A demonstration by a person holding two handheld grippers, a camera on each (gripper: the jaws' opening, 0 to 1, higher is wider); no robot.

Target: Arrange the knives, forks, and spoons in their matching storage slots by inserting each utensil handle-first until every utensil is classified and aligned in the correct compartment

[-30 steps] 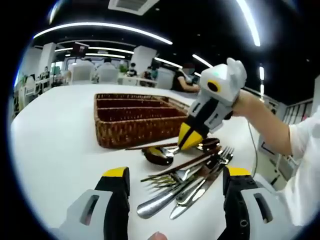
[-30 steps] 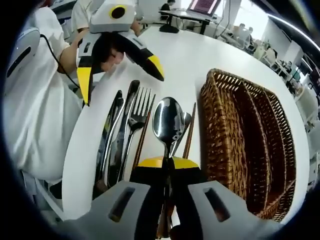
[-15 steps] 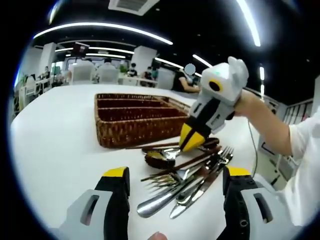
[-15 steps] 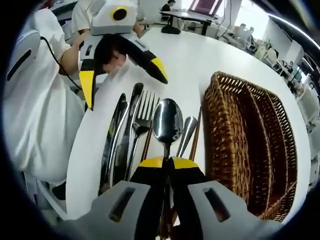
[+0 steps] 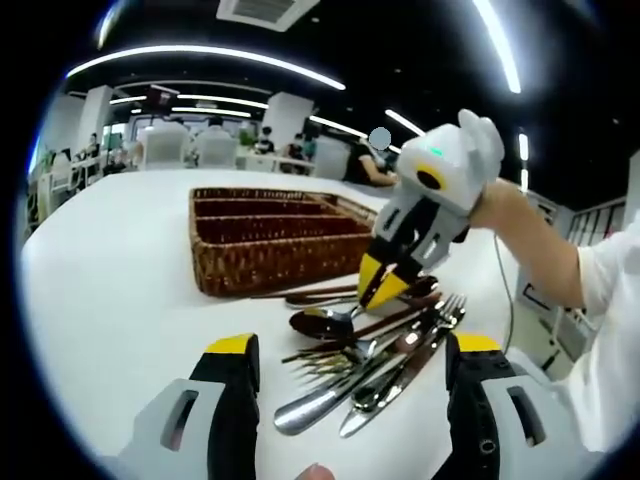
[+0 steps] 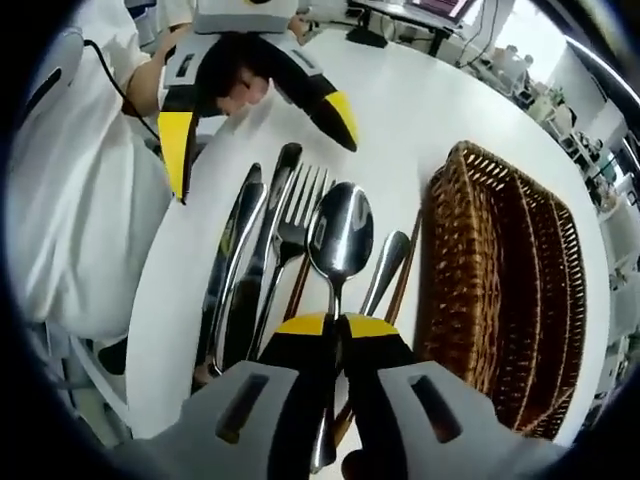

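Left gripper [image 6: 255, 105]: jaws spread wide, holding nothing, over the table edge.
Knives [image 6: 240, 265]: two, smooth metal, side by side.
Fork [image 6: 298, 215]: tines splayed, just beside the knives.
Spoon [image 6: 340, 240]: polished oval bowl, handle clamped in the right gripper [image 6: 335, 325].
Basket [image 6: 510, 290]: brown wicker, long compartments, right of the cutlery on the white table [image 6: 410, 100].
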